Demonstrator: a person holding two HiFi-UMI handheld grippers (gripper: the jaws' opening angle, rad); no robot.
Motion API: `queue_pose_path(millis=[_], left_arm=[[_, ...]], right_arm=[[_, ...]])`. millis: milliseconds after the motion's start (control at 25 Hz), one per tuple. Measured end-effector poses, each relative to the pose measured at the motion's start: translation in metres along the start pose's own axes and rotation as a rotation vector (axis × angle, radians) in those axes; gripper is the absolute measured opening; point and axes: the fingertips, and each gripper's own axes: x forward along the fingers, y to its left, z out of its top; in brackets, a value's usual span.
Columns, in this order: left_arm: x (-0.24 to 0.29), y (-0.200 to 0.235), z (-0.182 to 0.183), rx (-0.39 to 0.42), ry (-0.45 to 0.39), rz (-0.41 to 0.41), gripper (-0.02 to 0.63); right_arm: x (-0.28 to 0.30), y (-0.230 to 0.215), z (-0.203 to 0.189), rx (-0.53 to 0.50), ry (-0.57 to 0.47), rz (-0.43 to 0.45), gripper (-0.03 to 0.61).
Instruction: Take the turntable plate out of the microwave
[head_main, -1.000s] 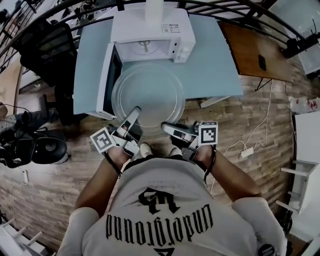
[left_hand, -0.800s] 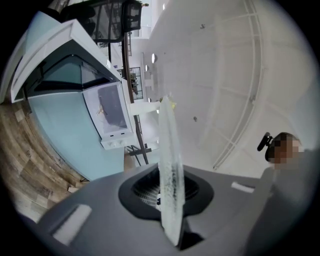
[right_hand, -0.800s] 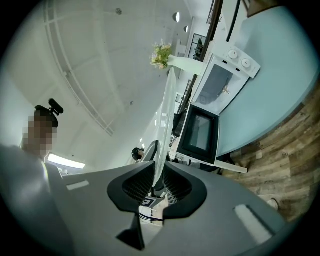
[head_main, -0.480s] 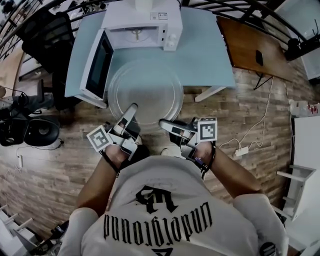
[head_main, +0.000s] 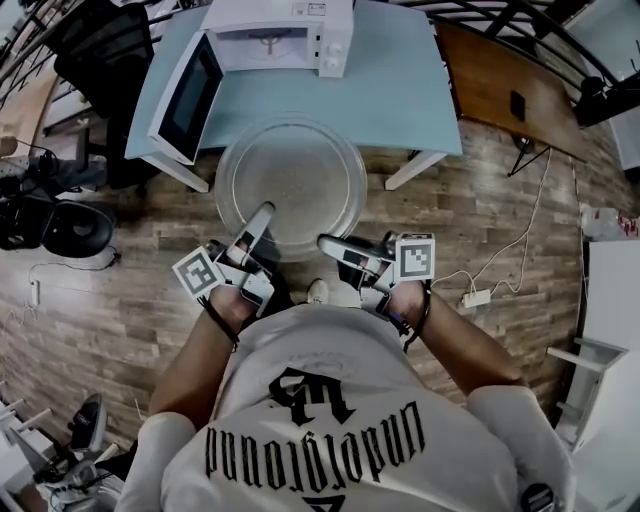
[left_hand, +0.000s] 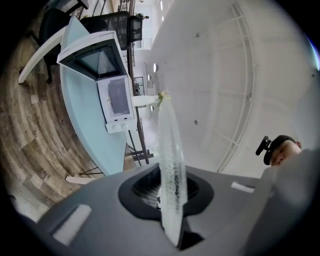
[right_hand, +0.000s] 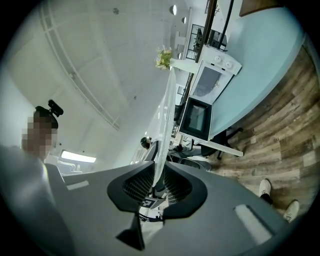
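The round glass turntable plate hangs level in the air in front of the light blue table, clear of the microwave. My left gripper is shut on the plate's near left rim, and my right gripper is shut on its near right rim. In the left gripper view the plate shows edge-on between the pads, and in the right gripper view the plate's thin edge sits pinched between the ribbed pads. The white microwave stands on the table's far side with its door swung open to the left.
A brown wooden desk adjoins the blue table on the right. A black office chair stands at the far left, with dark equipment on the wood floor. A white power strip and cable lie on the floor at right.
Both grippers have carried the plate back, away from the microwave; it has come out over the table's front edge and the floor. The microwave and table now sit farther up the head view.
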Motion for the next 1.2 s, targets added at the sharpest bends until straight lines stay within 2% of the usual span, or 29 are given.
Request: queue_pose_path(millis=[320, 1200], left_arm=[[-0.014, -0.007, -0.033, -0.004, -0.025, 0.015, 0.078], [-0.013, -0.007, -0.031, -0.009, -0.047, 0.011, 0.078]], right_arm=[[-0.025, 0.005, -0.023, 0.023, 0.014, -0.006, 0.055], [-0.024, 0.007, -0.02, 0.017, 0.024, 0.0, 0.055]])
